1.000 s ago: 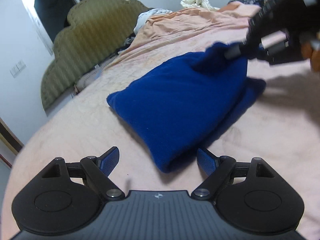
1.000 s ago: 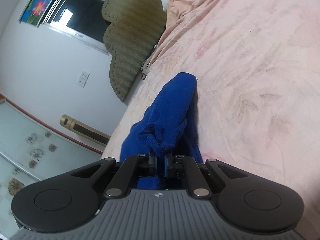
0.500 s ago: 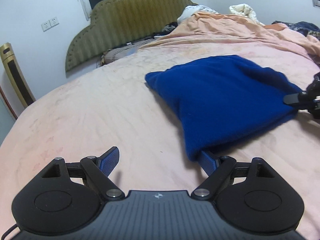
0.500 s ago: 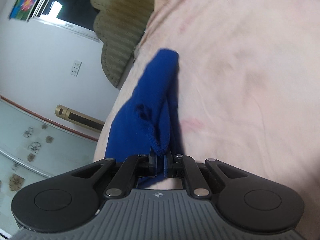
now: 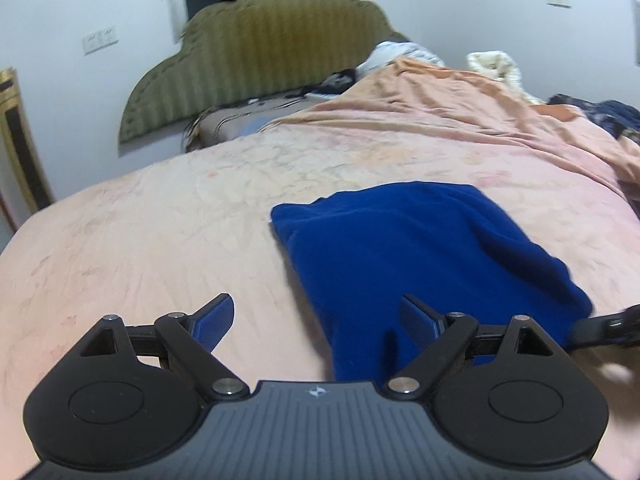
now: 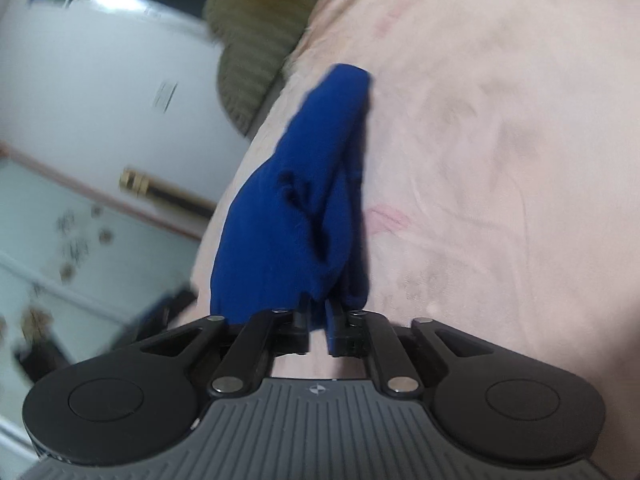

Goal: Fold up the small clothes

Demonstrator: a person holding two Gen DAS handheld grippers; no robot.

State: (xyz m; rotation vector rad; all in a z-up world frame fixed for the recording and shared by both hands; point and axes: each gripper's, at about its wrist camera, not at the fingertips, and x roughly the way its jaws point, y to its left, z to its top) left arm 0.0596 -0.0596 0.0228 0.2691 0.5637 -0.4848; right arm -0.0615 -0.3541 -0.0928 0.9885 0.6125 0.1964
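Folded blue garment (image 5: 420, 248) laid flat on pink bedspread (image 5: 160, 232), right of centre in left wrist view. Garment's corner seen between right gripper (image 6: 319, 326) jaws, narrowly parted and opening. Left gripper (image 5: 316, 320) held wide, opening further, nothing gripped, right finger over garment's near edge. Olive headboard (image 5: 260, 48) seen behind.

Dim, even indoor light; both fisheye views motion-blurred, edges strongly curved.
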